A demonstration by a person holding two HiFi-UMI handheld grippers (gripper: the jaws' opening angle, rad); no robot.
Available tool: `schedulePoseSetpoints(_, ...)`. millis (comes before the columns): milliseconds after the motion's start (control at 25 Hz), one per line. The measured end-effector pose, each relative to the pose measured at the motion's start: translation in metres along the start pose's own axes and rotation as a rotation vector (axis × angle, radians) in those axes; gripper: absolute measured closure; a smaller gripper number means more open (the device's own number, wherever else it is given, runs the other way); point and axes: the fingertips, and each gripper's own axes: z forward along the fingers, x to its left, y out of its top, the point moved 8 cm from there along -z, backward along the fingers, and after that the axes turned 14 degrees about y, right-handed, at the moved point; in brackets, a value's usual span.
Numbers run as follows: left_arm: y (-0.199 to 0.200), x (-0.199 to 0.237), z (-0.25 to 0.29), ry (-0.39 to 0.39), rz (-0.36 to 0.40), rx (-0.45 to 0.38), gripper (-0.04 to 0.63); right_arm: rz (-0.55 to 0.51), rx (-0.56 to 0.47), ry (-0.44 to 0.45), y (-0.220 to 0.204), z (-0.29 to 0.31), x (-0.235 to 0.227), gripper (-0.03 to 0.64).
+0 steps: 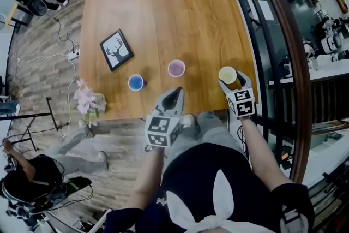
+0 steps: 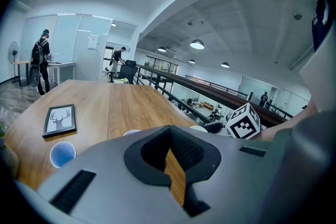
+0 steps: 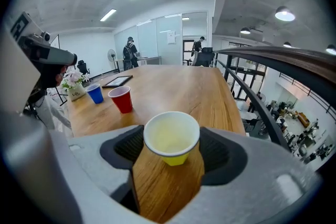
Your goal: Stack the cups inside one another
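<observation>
A yellow cup (image 1: 227, 75) (image 3: 171, 137) stands upright near the table's front right edge. My right gripper (image 1: 229, 82) (image 3: 171, 155) is shut on it, with a pad against each side of its rim. A red cup (image 1: 176, 68) (image 3: 122, 99) stands upright to its left, and a blue cup (image 1: 136, 82) (image 2: 63, 153) (image 3: 95, 93) further left. My left gripper (image 1: 175, 94) (image 2: 176, 168) hovers over the table's front edge just short of the red cup, shut with nothing in it. Only the red cup's rim (image 2: 131, 132) shows over its jaws.
A framed deer picture (image 1: 116, 49) (image 2: 59, 119) lies on the wooden table (image 1: 163, 3) behind the blue cup. A vase of flowers (image 1: 87, 101) (image 3: 73, 86) sits at the front left corner. A dark railing (image 1: 262, 35) runs along the table's right side. People stand far off.
</observation>
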Motion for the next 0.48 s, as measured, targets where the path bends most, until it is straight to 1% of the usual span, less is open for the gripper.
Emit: schedulePoseSetpoints(480, 0.005, 0.015, -0.012, 0.032, -0.018, -0.024, 0.578, -0.048, -0.081, 0.042, 0.043, -0.006, 0.014, 0.290)
